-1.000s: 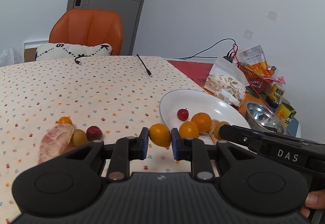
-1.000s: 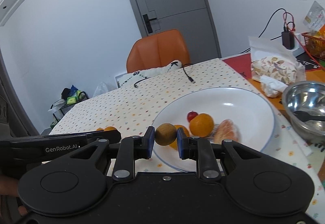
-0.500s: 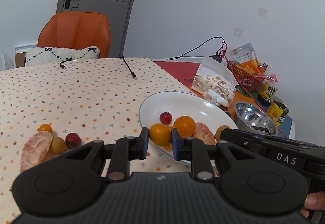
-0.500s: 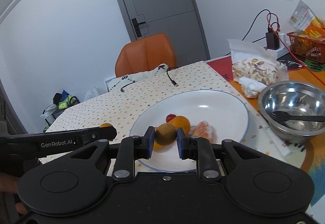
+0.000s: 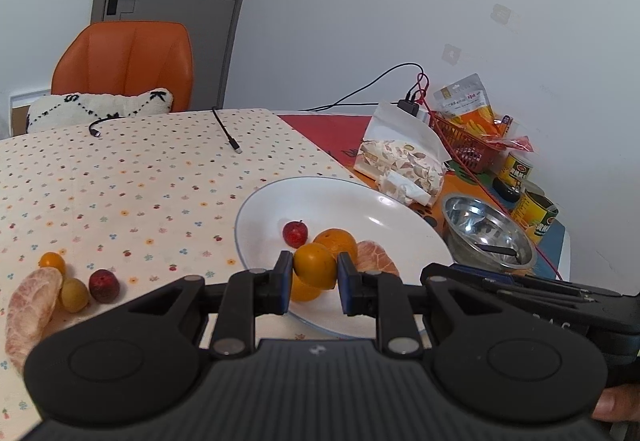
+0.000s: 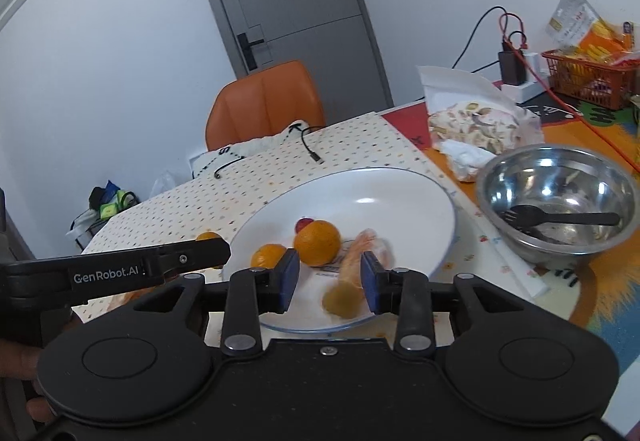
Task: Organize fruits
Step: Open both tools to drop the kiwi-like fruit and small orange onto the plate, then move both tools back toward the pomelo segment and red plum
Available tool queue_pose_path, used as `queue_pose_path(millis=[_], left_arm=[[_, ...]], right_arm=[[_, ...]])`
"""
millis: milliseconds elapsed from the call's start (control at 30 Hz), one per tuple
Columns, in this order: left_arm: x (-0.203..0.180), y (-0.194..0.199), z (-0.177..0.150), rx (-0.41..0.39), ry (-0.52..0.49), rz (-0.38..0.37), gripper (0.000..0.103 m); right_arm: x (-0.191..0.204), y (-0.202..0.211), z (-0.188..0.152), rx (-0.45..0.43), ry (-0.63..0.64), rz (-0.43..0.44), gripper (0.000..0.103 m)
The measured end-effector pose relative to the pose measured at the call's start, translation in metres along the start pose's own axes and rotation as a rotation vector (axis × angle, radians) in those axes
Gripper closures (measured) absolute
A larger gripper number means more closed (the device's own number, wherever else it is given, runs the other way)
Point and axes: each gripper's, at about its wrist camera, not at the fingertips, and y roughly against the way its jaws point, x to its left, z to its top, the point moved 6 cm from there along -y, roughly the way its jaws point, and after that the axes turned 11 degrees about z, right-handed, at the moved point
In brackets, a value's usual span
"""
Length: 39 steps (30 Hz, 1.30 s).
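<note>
One fruit has just left my right gripper: its jaws, clamped on a small brownish-yellow fruit half a second ago, now stand parted, and that fruit shows as a motion-blurred shape just inside the near rim of the white plate, beside the right-hand blue pad. I judge it released and dropping or rolling onto the plate, so that transfer is all but done. My left gripper remains closed on a small orange and has travelled right, from the tablecloth to a position over the plate's near-left rim; this fruit is held above another orange one already on the plate. Its release is, in my judgement, the next step. On the plate I also record a larger orange, a small red fruit and a peeled citrus piece. Four items are left on the cloth at near left: a peeled segment, a yellow-green fruit, a dark red fruit and a tiny orange one. Both grippers point forward over the near rim, side by side, roughly level.
</note>
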Motion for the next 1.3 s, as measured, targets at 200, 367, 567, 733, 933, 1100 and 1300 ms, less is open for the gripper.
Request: queue_pose_path(millis=[200, 367, 567, 733, 933, 1100, 1300], left_arm=[[-0.01, -0.004, 0.0, 0.013, 0.004, -0.028, 0.081], [-0.011, -0.003, 0.0, 0.006, 0.008, -0.034, 0.077], [0.001, 0.002, 0.001, 0.006, 0.025, -0.007, 0.074], [0.013, 0.007, 0.002, 0.001, 0.038, 0.025, 0.06], [0.026, 0.015, 0.001, -0.002, 0.045, 0.063, 0.039], [0.041, 0.022, 0.001, -0.014, 0.063, 0.102, 0.026], [0.058, 0.028, -0.001, -0.027, 0.075, 0.158, 0.019]], right_arm=[[-0.008, 0.008, 0.0, -0.004, -0.005, -0.026, 0.068], [-0.008, 0.008, -0.003, 0.003, -0.003, -0.03, 0.068], [-0.003, 0.005, -0.005, 0.011, 0.002, -0.022, 0.066], [0.0, 0.004, -0.006, 0.01, 0.003, -0.017, 0.061], [0.006, 0.004, -0.006, 0.0, 0.011, -0.005, 0.05], [0.015, 0.003, -0.005, -0.008, 0.025, 0.013, 0.035], [0.023, 0.0, -0.004, -0.02, 0.027, 0.028, 0.019]])
